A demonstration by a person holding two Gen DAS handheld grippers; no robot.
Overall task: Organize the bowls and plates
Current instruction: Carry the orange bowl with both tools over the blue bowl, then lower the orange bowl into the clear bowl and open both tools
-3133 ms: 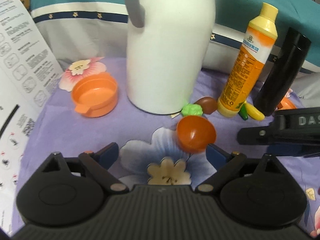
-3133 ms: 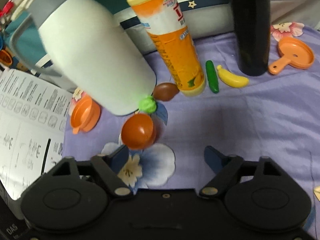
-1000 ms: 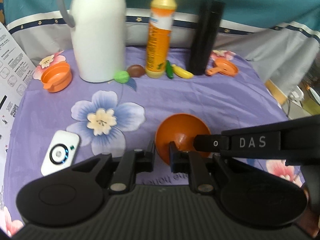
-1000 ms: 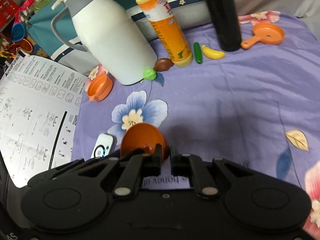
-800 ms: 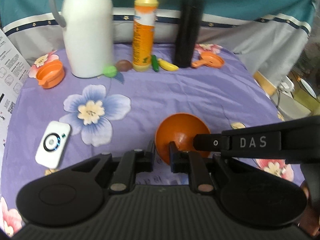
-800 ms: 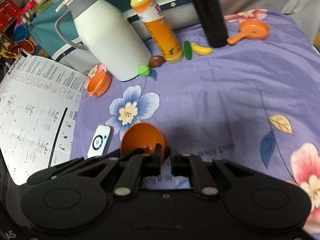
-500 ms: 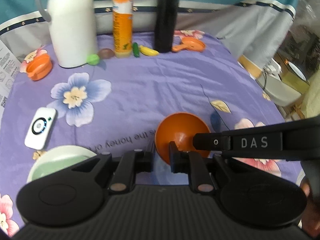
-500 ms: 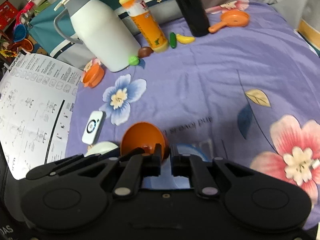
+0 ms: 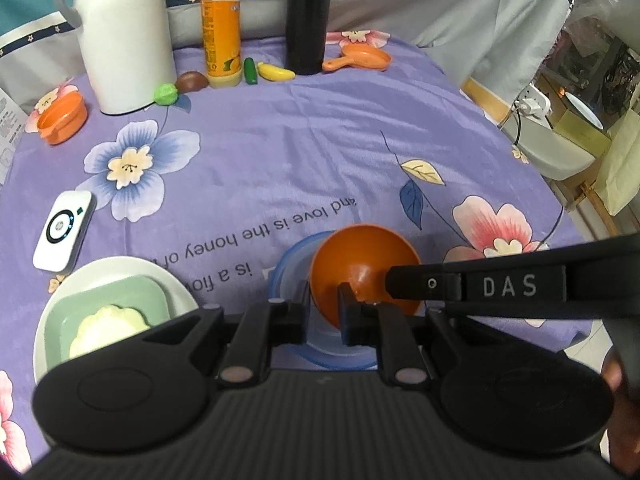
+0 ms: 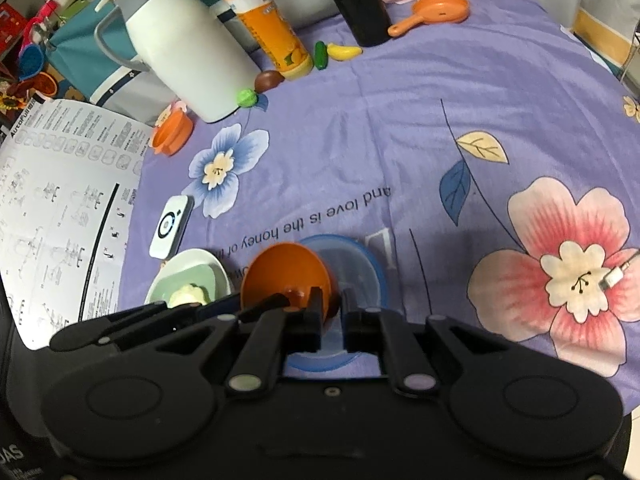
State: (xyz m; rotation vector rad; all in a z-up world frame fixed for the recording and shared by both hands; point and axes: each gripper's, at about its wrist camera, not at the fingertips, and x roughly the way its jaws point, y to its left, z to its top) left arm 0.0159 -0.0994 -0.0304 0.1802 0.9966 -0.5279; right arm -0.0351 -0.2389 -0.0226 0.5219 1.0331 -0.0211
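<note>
Nearest the cameras, both grippers grip one orange bowl (image 9: 362, 264): the left gripper (image 9: 323, 312) has its jaws clamped on the near rim, and the right gripper (image 10: 331, 312) has its jaws closed on the rim from the other side, its arm reaching across the left view. The bowl hangs tilted over a blue plate (image 10: 360, 264) that lies on the table (image 9: 320, 152) directly beneath it; whether the bowl touches the plate cannot be told.

Just beside the blue plate, to the left, a white plate (image 9: 120, 270) already carries a green square dish (image 9: 116, 300) with a pale scalloped dish (image 9: 106, 326) nested inside. That stack looks finished. The step in hand, as I judge it, is setting the orange bowl onto the blue plate, so the task seems well along but not complete: the bowl is not yet released.

Farther out, a white remote (image 9: 62, 230) lies close to the white plate, clear of the spot under the bowl. Nothing stands between the bowl and the blue plate.

At the far edge, an orange cup (image 9: 62, 118) with a spout and an orange toy pan (image 9: 360, 58) sit well apart from the stacks; these may be what is left to gather. A white jug (image 9: 124, 36), an orange bottle (image 9: 222, 28) and a black flask (image 9: 308, 16) stand in a row there, with a green toy (image 9: 166, 94), a brown toy (image 9: 192, 81), a toy cucumber (image 9: 250, 71) and a toy banana (image 9: 276, 74) at their feet. A printed sheet (image 10: 56, 200) hangs off the left side. Reaching the orange cup means passing close by the jug.
</note>
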